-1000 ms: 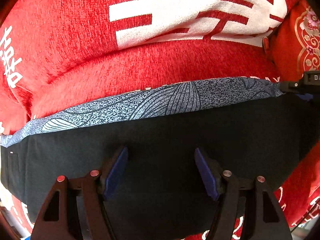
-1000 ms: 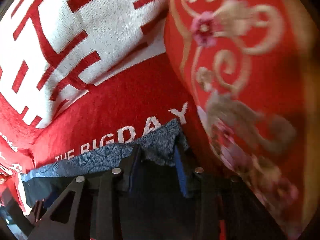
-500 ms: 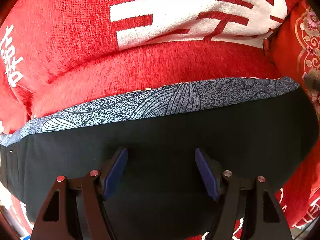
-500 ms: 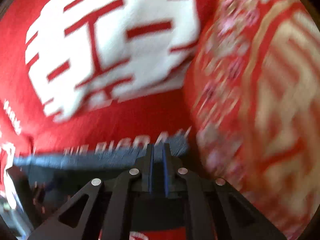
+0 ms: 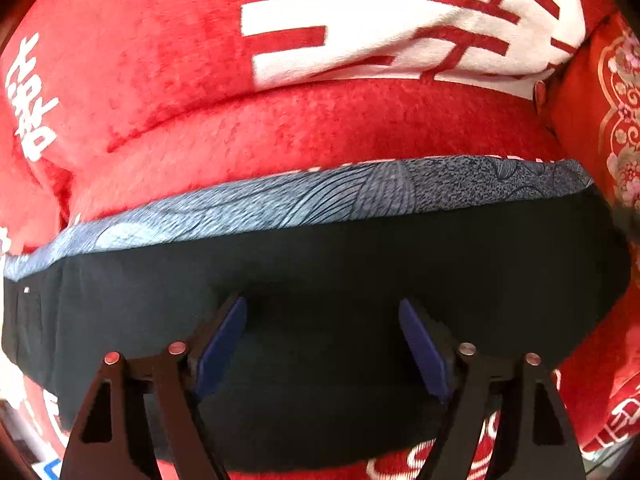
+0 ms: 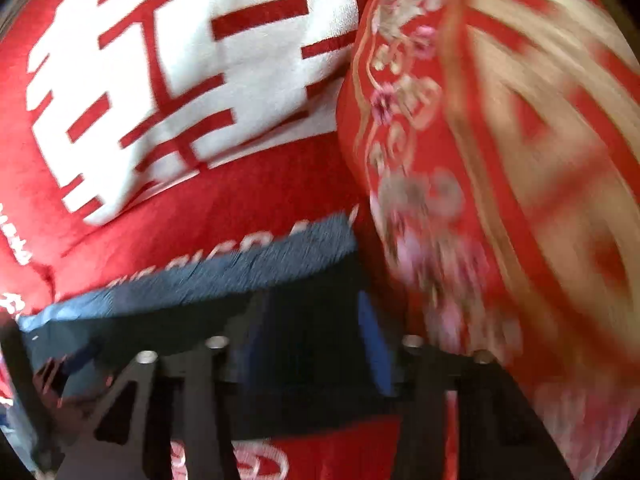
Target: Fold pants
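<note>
We see the pants (image 5: 340,272) lying flat in a wide band on a fuzzy red blanket (image 5: 280,128). Their far edge is a blue patterned strip (image 5: 320,200); the rest is black. Our left gripper (image 5: 322,320) is over the black part with its 2 jaws spread wide, holding nothing. Our right gripper (image 6: 308,320) is at the right end, jaws apart too. A red flowered pillow (image 6: 500,160) crowds that side. White letters on the blanket are too blurry to read.

pants (image 5: 340,264): black, blue-grey leaf-print band
blanket (image 5: 160,80): red, white characters
cushion (image 6: 500,160): red, gold scrolls, pink flowers
</note>
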